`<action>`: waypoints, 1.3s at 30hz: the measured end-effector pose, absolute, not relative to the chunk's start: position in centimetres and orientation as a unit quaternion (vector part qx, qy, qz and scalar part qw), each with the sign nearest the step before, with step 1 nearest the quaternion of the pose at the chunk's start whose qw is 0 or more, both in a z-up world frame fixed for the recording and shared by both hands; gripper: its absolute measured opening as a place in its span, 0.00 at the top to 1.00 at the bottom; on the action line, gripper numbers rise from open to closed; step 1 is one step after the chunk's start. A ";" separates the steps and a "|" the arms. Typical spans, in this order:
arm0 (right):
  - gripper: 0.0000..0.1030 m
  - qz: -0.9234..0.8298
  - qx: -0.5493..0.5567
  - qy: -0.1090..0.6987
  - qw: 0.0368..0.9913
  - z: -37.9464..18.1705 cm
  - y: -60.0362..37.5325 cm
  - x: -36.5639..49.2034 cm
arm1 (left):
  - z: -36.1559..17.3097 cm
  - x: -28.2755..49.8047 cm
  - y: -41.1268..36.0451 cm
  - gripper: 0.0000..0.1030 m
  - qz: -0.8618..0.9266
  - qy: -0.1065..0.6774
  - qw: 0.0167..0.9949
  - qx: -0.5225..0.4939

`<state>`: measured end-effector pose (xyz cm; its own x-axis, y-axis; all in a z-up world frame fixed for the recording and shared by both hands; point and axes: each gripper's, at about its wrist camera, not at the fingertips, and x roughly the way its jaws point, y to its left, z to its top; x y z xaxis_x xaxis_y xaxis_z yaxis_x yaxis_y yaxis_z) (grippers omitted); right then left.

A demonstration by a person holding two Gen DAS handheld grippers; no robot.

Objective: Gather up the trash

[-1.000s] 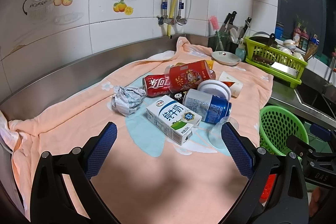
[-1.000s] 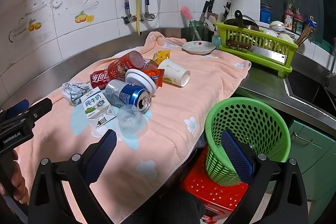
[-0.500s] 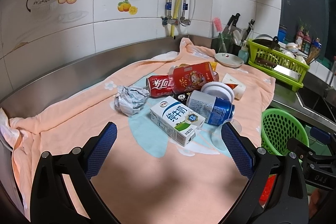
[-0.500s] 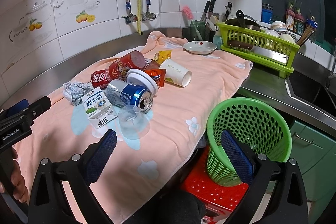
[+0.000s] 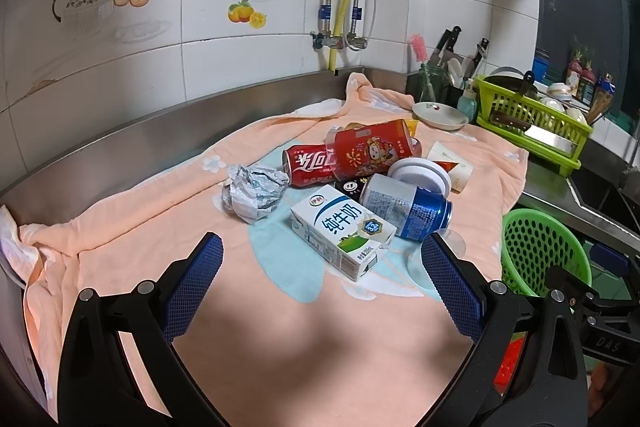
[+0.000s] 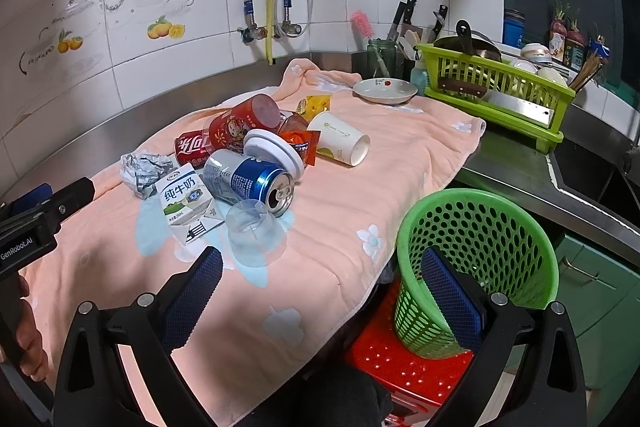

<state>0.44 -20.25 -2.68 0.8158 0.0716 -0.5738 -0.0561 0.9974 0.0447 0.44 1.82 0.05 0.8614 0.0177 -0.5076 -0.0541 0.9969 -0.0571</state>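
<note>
At the bottom of the left wrist view we saw the left gripper (image 5: 322, 287) with its blue-padded fingers (image 5: 192, 285) spread wide apart and holding nothing, poised over bare peach towel (image 5: 132, 223). Just beyond the fingertips, in the centre of the frame, lay the trash heap, nearest of all the milk carton (image 5: 340, 229) on its side, roughly midway between the two fingers but clear of both. The clear plastic cup (image 5: 444, 255) sat right behind the tip of the right-hand finger. Behind the carton lay the blue can (image 5: 408, 207), with the crumpled foil wad (image 5: 254, 193) to its left, then the white lid (image 5: 418, 173), the red cola can (image 5: 310, 163), the red printed can (image 5: 372, 147) and the paper cup (image 5: 452, 167) farther up the frame. In the right wrist view the right gripper (image 6: 322, 287) also had its fingers wide apart and empty, with the left one over the towel edge and the right one in front of the green basket (image 6: 480, 267) at lower right, which stood on a red stool (image 6: 404, 367). The trash pile lay up and left of those fingers, well clear of them. Toward the upper right we saw a white plate (image 6: 386, 91) and a green dish rack (image 6: 500, 87).
</note>
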 end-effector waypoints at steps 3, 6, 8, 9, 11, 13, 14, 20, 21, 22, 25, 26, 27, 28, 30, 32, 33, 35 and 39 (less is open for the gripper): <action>0.06 0.035 0.011 0.302 0.952 -2.8 -20.1 0.6 | 0.0 0.4 2.0 0.05 0.022 0.262 0.964 -0.036; 0.07 0.042 0.010 0.305 0.951 -3.0 -20.0 0.9 | -0.2 0.4 2.3 0.05 0.025 0.262 0.964 -0.038; 0.07 0.050 0.010 0.309 0.950 -3.3 -19.9 1.2 | -0.2 0.4 2.5 0.05 0.029 0.262 0.964 -0.039; 0.07 0.054 0.010 0.310 0.949 -3.4 -19.7 1.3 | -0.3 0.5 2.7 0.05 0.030 0.263 0.964 -0.041; 0.07 0.062 0.009 0.312 0.948 -3.6 -19.5 1.6 | -0.3 0.5 2.9 0.05 0.033 0.263 0.963 -0.042; 0.08 0.070 0.007 0.314 0.947 -3.8 -19.2 1.9 | -0.4 0.6 3.2 0.05 0.037 0.264 0.963 -0.043; 0.08 0.075 0.004 0.315 0.946 -3.9 -19.0 2.1 | -0.4 0.7 3.4 0.05 0.039 0.264 0.963 -0.043; 0.16 0.102 0.005 0.330 0.938 -4.9 -17.9 3.9 | -0.7 1.2 4.4 0.05 0.045 0.272 0.960 -0.052; 0.19 0.106 0.006 0.333 0.937 -5.1 -17.8 4.2 | -0.8 1.3 4.6 0.05 0.045 0.273 0.959 -0.054; 0.19 0.110 0.005 0.336 0.936 -5.3 -17.6 4.6 | -0.9 1.4 4.7 0.05 0.047 0.275 0.959 -0.054; 0.20 0.117 -0.002 0.344 0.932 -6.0 -16.9 5.7 | -1.1 1.7 5.1 0.06 0.052 0.279 0.957 -0.054; 0.21 0.120 -0.005 0.347 0.930 -6.3 -16.6 6.1 | -1.2 1.9 5.3 0.06 0.053 0.281 0.957 -0.055; 0.22 0.122 -0.007 0.351 0.928 -6.5 -16.5 6.4 | -1.3 2.1 5.4 0.06 0.054 0.283 0.956 -0.057; 0.22 0.124 -0.010 0.355 0.927 -6.8 -16.2 6.9 | -1.4 2.2 5.6 0.06 0.053 0.286 0.955 -0.058; 0.23 0.127 -0.013 0.361 0.924 -7.3 -15.9 7.6 | -1.7 2.6 5.8 0.06 0.055 0.290 0.953 -0.059; 0.23 0.129 -0.018 0.367 0.921 -7.8 -15.5 8.5 | -1.9 3.0 5.9 0.06 0.057 0.296 0.952 -0.060; 0.24 0.130 -0.020 0.369 0.920 -8.0 -15.4 8.9 | -2.0 3.2 6.0 0.06 0.056 0.300 0.950 -0.062; 0.24 0.130 -0.025 0.374 0.918 -8.4 -15.1 9.7 | -2.2 3.6 6.1 0.06 0.054 0.306 0.948 -0.065; 0.26 0.130 -0.030 0.386 0.913 -9.4 -14.8 11.0 | -2.5 4.5 6.3 0.06 0.055 0.314 0.945 -0.069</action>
